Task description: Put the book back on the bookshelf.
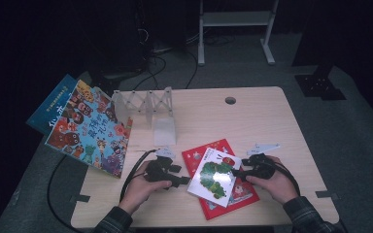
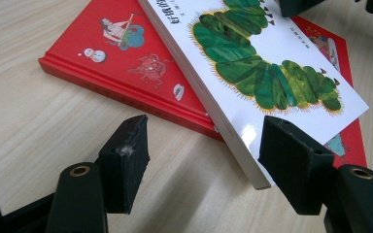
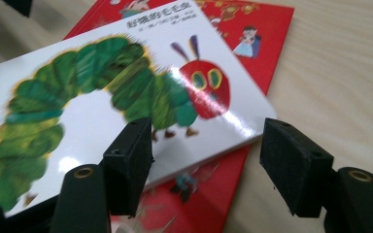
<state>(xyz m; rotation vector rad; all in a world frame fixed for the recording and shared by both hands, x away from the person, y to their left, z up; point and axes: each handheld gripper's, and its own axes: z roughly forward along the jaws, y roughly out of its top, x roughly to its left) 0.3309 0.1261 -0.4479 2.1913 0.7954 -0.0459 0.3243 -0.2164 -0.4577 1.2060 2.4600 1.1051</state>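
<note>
The white caterpillar book [image 1: 215, 176] lies askew on the red book [image 1: 237, 194] near the front edge of the tabletop [image 1: 272, 121], right of centre. The left gripper [image 1: 184, 180] stands at the white book's left corner and the right gripper [image 1: 236, 171] at its right edge. Both have jaws spread, nothing pinched.

White book [image 1: 215, 176] with green caterpillar, red head; red book [image 1: 238, 193] beneath; pale wood table [image 1: 272, 121]
</note>
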